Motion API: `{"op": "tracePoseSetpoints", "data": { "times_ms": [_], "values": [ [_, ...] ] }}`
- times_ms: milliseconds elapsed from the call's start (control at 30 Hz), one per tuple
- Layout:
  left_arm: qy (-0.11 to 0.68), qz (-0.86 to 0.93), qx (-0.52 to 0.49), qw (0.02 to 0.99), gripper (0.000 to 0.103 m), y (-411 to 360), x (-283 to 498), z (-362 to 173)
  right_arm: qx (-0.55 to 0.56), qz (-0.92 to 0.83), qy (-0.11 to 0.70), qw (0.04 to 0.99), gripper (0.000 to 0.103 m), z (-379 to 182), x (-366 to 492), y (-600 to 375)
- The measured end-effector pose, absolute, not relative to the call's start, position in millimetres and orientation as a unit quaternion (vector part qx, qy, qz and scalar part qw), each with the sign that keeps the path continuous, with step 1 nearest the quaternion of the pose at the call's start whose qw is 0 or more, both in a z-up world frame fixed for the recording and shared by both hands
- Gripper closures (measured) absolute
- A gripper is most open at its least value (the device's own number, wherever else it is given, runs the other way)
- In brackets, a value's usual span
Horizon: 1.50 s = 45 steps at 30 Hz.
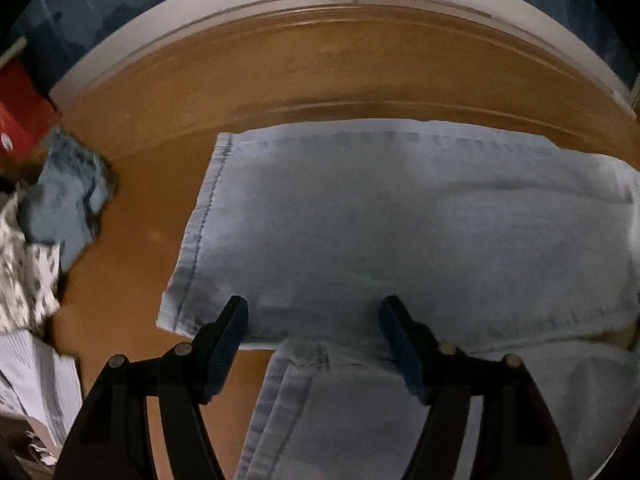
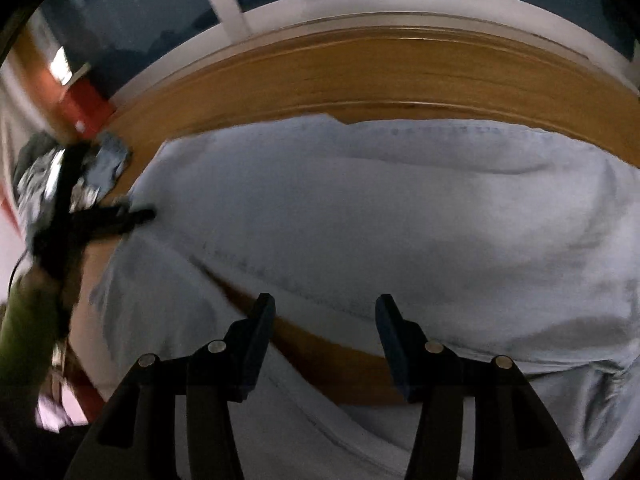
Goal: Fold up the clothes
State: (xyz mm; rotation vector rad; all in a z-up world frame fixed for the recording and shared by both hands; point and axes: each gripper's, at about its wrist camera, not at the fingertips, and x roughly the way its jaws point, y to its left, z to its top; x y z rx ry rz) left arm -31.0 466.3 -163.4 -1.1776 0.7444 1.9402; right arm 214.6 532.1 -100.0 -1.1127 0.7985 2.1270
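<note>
Light blue jeans [image 1: 400,220] lie on a brown wooden table [image 1: 280,72], one leg spread flat across the middle with its hem at the left. A second leg [image 1: 340,408] runs toward me underneath. My left gripper [image 1: 314,312] hovers open over the near edge of the flat leg, nothing between its fingers. In the right wrist view the same jeans [image 2: 400,208] fill the middle, and my right gripper [image 2: 326,308] stands open above a strip of bare table between the two legs. The left gripper [image 2: 120,216] shows there, blurred, at the jeans' left edge.
At the table's left edge lies a pile of other clothes: a crumpled dark blue piece [image 1: 68,192], a black-and-white patterned one [image 1: 24,276] and a striped light one [image 1: 36,384]. A red box [image 1: 20,116] stands behind them. A person's green sleeve [image 2: 24,340] shows at left.
</note>
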Motion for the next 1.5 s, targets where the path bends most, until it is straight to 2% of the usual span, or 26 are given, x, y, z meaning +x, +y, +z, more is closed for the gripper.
{"op": "tracePoseSetpoints", "data": {
  "times_ms": [200,300,400,533,633,767,833,867,933,1033,1133,1333,1500],
  "values": [
    [0.274,0.763,-0.463,0.36,0.034,433,-17,-160,-0.486,0.784,0.242,0.3,0.049,-114,178,517],
    [0.269,0.763,-0.462,0.364,0.032,429,-17,-160,-0.465,0.806,0.25,0.267,0.052,-92,169,518],
    [0.268,0.761,-0.462,0.368,0.032,426,-15,-159,-0.441,0.824,0.225,0.275,0.052,-71,147,538],
    [0.268,0.759,-0.461,0.374,0.03,423,-30,-163,-0.477,0.797,0.246,0.276,0.053,-97,108,588],
    [0.269,0.76,-0.458,0.374,0.025,420,-37,-167,-0.5,0.781,0.229,0.296,0.055,-117,90,605],
    [0.271,0.758,-0.459,0.376,0.023,416,-35,-164,-0.484,0.793,0.19,0.317,0.052,-118,67,622],
    [0.273,0.756,-0.461,0.376,0.023,415,-36,-162,-0.478,0.794,0.194,0.322,0.05,-117,60,632],
    [0.274,0.757,-0.461,0.373,0.027,417,-37,-158,-0.477,0.793,0.199,0.324,0.05,-116,58,636],
    [0.271,0.762,-0.451,0.377,0.029,421,-39,-147,-0.459,0.801,0.22,0.315,0.056,-105,65,637],
    [0.256,0.764,-0.427,0.41,0.029,437,-44,-125,-0.426,0.817,0.24,0.306,0.056,-82,91,625],
    [0.253,0.757,-0.425,0.428,0.029,464,-52,-125,-0.421,0.815,0.235,0.321,0.056,-68,129,602],
    [0.276,0.757,-0.425,0.414,0.029,502,-68,-148,-0.445,0.783,0.233,0.367,0.056,-84,190,564],
    [0.259,0.769,-0.438,0.386,0.025,490,-91,-153,-0.439,0.772,0.25,0.385,0.053,-96,205,558]
  ]
}}
